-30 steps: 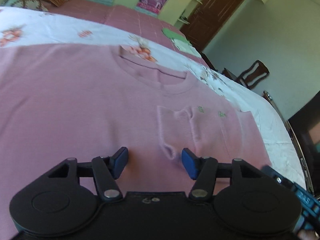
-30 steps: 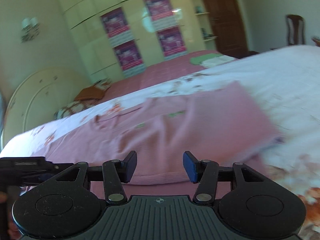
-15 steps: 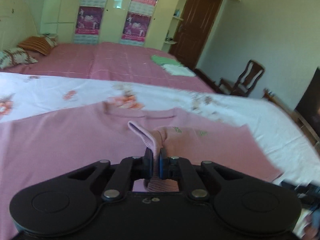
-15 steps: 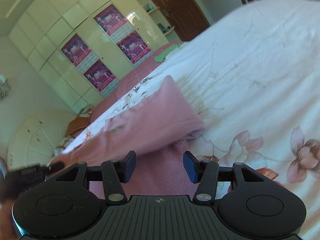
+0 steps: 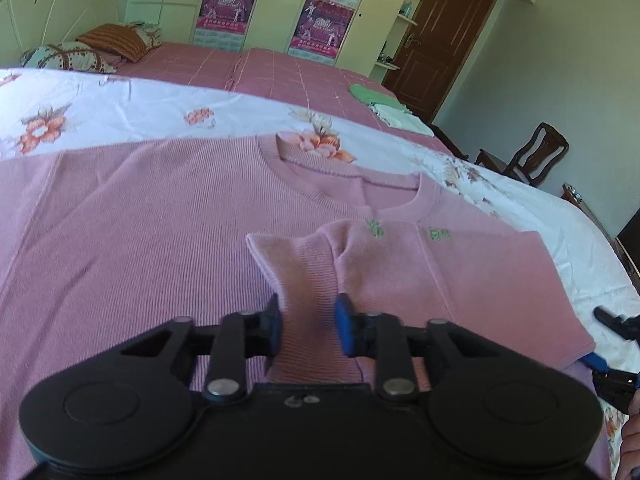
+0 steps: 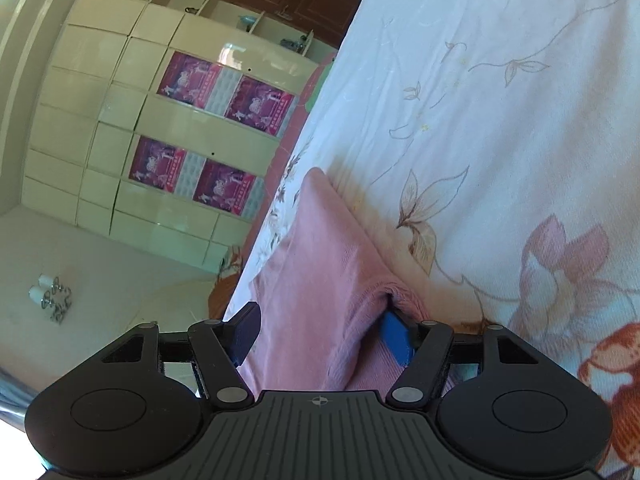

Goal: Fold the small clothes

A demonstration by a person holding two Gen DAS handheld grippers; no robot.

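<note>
The pink sweater (image 5: 160,240) lies flat on the floral sheet (image 5: 120,112), the left gripper (image 5: 307,330) spread around its folded sleeve cuff (let go, seemingly), the right gripper (image 6: 320,334) spread astride its right fold to lift it.

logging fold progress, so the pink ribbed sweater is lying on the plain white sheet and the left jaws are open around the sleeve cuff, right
One detail is off: the sheet is not plain white but white with a floral print, as the left wrist view shows with its orange and pink flowers. The rest holds: the pink ribbed sweater lies on it, and the left gripper has its jaws open around the sleeve cuff.
</note>
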